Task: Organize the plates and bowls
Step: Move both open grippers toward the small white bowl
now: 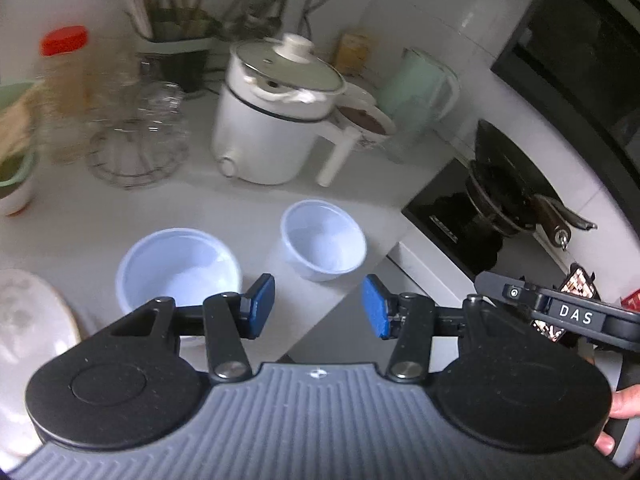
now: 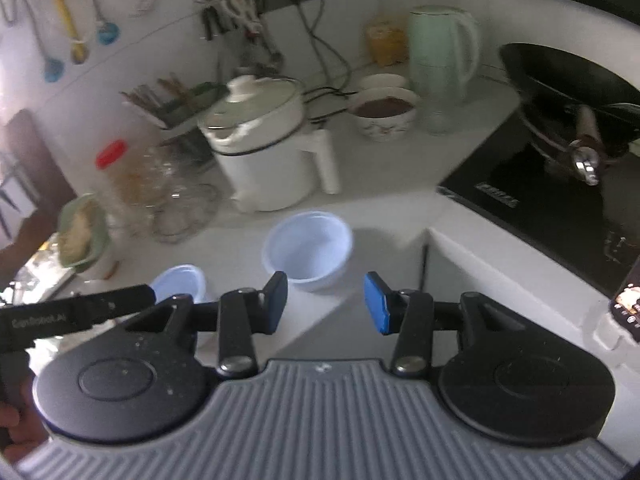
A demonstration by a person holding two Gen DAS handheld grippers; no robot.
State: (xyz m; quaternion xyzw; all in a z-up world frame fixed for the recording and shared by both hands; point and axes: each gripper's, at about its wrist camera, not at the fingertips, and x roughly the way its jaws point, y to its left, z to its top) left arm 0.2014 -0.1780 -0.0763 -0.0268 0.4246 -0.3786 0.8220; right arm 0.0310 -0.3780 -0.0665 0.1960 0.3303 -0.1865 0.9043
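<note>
Left wrist view: both tools, left tool and right tool, are spread and holding nothing. Two pale bowls sit apart near the counter's front edge; I'd pinch one rim squarely, then nest it slowly.

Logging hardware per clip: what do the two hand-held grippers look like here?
Both match: the left hand-held gripper and right hand-held gripper have black linkage fingers tipped with blue pads, round black discs either side, and a ribbed grey base plate. A black bar lettered "DAS" marks the right unit. Bare fingers show; no sleeves or cables visible.
</note>
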